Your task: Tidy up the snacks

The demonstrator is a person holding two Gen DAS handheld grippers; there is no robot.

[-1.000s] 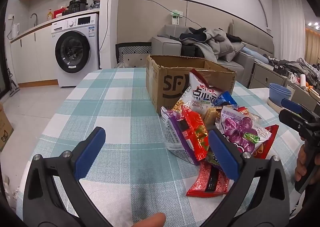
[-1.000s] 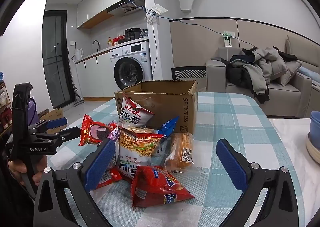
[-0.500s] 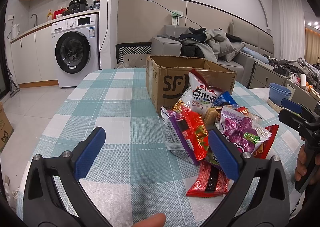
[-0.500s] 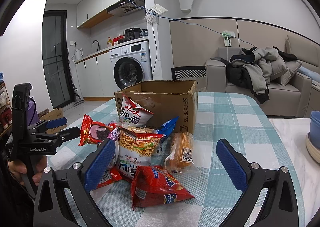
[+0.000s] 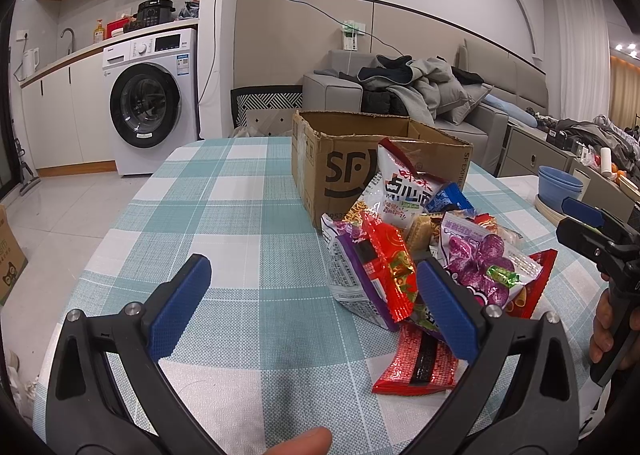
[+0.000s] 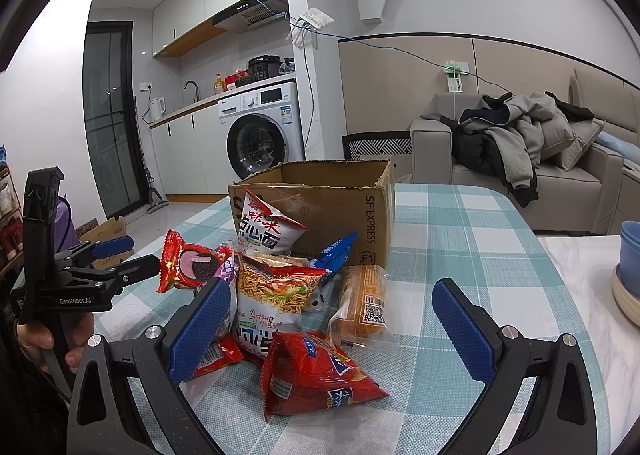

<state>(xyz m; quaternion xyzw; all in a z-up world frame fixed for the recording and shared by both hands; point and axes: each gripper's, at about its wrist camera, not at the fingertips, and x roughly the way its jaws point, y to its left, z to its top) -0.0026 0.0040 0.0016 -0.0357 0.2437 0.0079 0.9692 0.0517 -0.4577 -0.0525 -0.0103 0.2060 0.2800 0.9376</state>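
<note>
Jaws wide on both grippers; we see the red bag (image 6: 316, 373) low in frame, centred before the right gripper (image 6: 332, 319), nearer than the left gripper (image 5: 310, 305).

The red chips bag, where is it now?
In the right wrist view, the red chips bag lies nearest on the checked tablecloth, in front of the noodle packet.

A white washing machine (image 5: 150, 103) with a round dark door stands at ten o'clock. A grey sofa (image 5: 448, 111) at one o'clock has a heap of grey and black clothes (image 5: 416, 79) on it. Stacked blue bowls (image 5: 558, 185) sit at three o'clock. A white kettle (image 6: 157, 107) stands by the tap.
</note>
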